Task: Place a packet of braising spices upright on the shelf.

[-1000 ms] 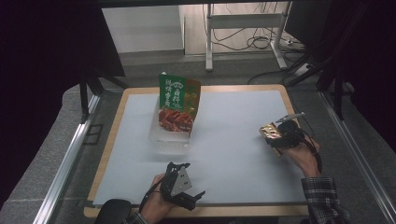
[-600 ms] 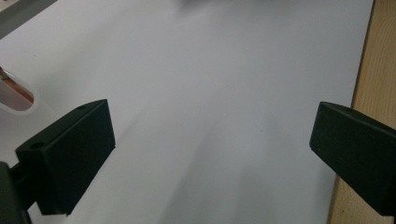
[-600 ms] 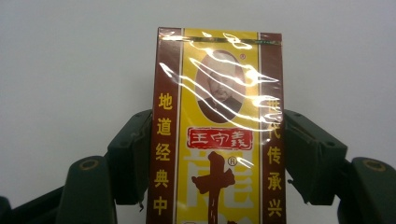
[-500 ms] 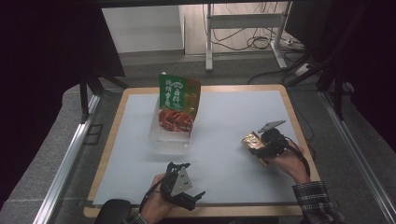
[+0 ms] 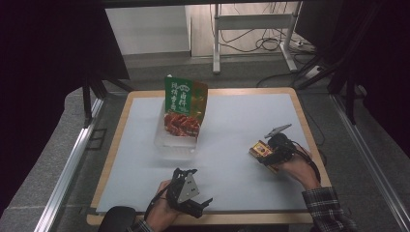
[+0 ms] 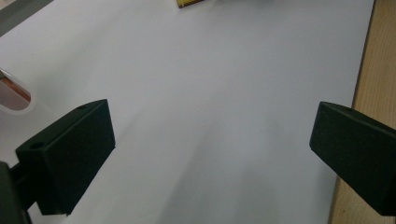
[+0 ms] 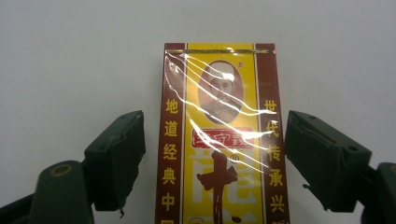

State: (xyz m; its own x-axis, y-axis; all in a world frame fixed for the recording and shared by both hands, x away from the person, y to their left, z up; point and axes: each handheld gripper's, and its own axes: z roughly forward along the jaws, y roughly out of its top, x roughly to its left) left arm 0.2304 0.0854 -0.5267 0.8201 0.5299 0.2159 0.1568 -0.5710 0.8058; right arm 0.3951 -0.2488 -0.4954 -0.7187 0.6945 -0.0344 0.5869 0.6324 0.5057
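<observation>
White table (image 5: 232, 145), right side: the yellow-and-maroon packet (image 5: 261, 150) has come inward from the right edge and now lies flat.

Over the last second the right gripper (image 5: 267, 155) carried the packet leftward and down onto the sheet; its jaws have just been opening and now stand spread with the packet (image 7: 219, 140) between them, pads clear of both long sides, so this looks like a release. The left gripper (image 6: 210, 140) idles near the front edge, jaws wide apart on nothing. Open sheet lies between the packet and the clear tray (image 5: 175, 142) holding the green pouch (image 5: 183, 104); the wooden rim is close on the right.
</observation>
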